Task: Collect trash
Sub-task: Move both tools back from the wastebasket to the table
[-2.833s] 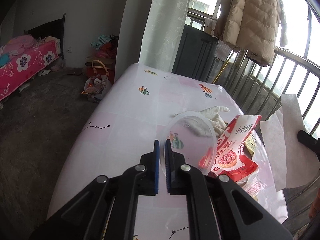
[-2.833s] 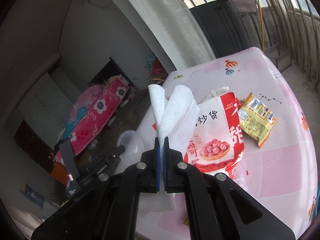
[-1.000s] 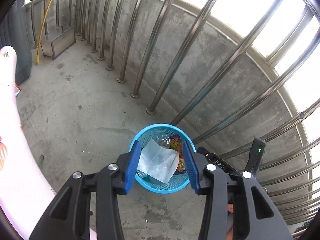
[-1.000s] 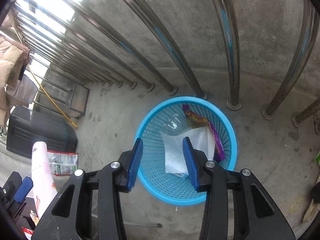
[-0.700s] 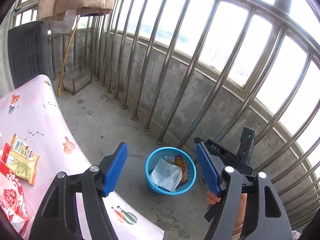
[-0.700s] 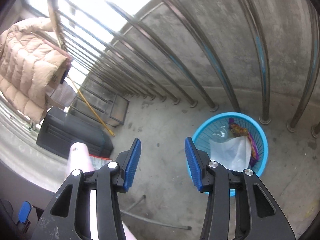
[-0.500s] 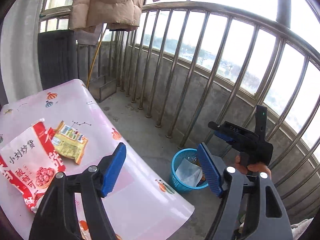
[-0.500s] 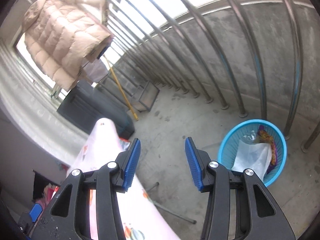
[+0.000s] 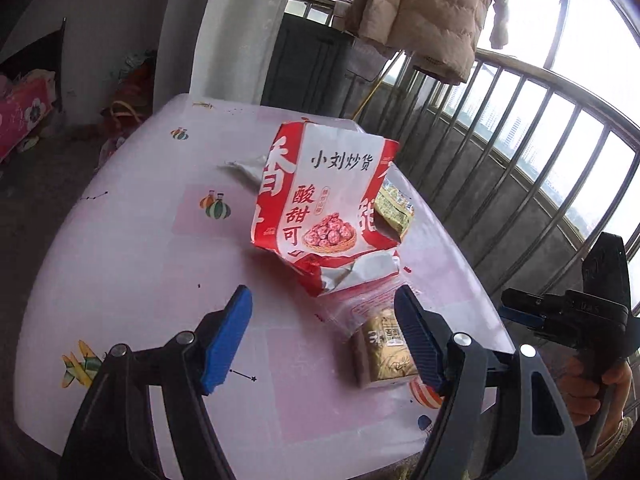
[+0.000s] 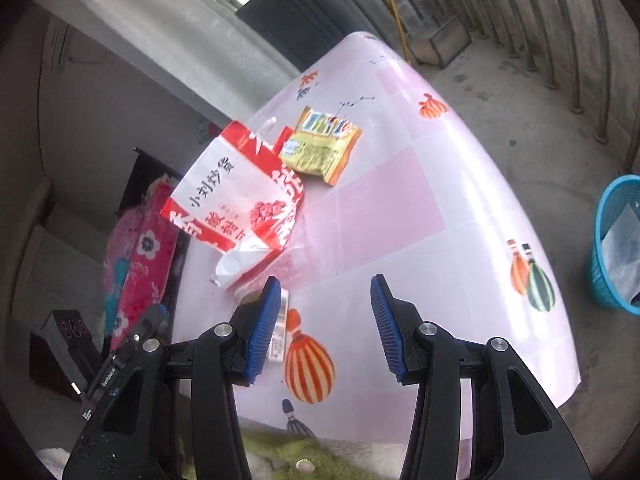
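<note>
- Trash left to collect lies ahead of both my grippers on the pink table (image 9: 132, 248): a big red-and-white snack bag (image 9: 324, 204), a yellow-green packet (image 10: 320, 146) tucked against its far right side, and a small gold packet (image 9: 386, 354) in a clear wrapper at the near edge.
- Nearest piece is the gold packet; in the left wrist view it sits just inside the right finger (image 9: 418, 338) of my left gripper (image 9: 322, 338), partly hidden by it.
- My left gripper is released, jaws wide, with nothing between the pads but table.
- My right gripper (image 10: 322, 326) is also released and empty, its jaws opening a touch; the gold packet peeks out behind its left finger (image 10: 262, 320).
- Beyond the table's right edge, well off to the right of that gripper, the blue basket (image 10: 610, 240) stands on the concrete floor with clear plastic already in it.
- To do the next pick well, I judge I should take one piece per gripper: left on the crumpled lower edge of the red bag, right on the gold packet.
- I'd come down with one pad either side of a raised fold, since flat film on the cloth will likely slip.
- I'd pinch firmly before lifting; the open bag may spill or flop.
</note>
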The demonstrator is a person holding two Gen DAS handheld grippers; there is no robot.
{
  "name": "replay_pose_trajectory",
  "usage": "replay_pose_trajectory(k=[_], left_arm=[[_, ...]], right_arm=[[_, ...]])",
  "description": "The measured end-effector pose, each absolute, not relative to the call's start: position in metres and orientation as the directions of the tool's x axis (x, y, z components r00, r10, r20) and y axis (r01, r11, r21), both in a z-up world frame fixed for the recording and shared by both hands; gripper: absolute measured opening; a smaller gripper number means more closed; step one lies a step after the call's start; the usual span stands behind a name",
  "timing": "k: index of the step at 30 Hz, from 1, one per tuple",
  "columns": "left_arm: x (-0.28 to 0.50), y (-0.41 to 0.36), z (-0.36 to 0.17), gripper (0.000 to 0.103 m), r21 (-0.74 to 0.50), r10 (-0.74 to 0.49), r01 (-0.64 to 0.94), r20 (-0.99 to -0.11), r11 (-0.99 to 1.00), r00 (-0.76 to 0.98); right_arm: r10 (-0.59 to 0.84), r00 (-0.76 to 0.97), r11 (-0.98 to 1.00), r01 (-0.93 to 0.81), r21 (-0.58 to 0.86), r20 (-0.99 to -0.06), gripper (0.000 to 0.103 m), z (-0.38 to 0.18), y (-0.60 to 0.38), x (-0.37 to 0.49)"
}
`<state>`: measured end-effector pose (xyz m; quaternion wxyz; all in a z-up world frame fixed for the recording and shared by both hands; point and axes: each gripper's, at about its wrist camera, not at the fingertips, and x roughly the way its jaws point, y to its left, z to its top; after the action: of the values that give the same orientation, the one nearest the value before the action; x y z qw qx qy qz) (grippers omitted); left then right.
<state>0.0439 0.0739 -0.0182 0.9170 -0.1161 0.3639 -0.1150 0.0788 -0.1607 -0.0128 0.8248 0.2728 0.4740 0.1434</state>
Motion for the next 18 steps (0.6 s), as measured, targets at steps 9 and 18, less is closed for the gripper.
replay_pose_trajectory(k=[9, 18], left_arm=[[0.058, 0.101, -0.056, 0.071, -0.275, -0.214, 0.009, -0.727, 0.961, 0.653], [0.061, 0.12, -0.069, 0.071, -0.287, -0.192, -0.048, -0.747, 0.957, 0.636]], right_arm=[[0.41, 0.37, 0.91, -0.105, 0.402, -0.833, 0.074, -0.026, -0.06, 0.096], [0.33, 0.316, 0.943, -0.148, 0.297, -0.889, 0.075, -0.038, -0.023, 0.108]])
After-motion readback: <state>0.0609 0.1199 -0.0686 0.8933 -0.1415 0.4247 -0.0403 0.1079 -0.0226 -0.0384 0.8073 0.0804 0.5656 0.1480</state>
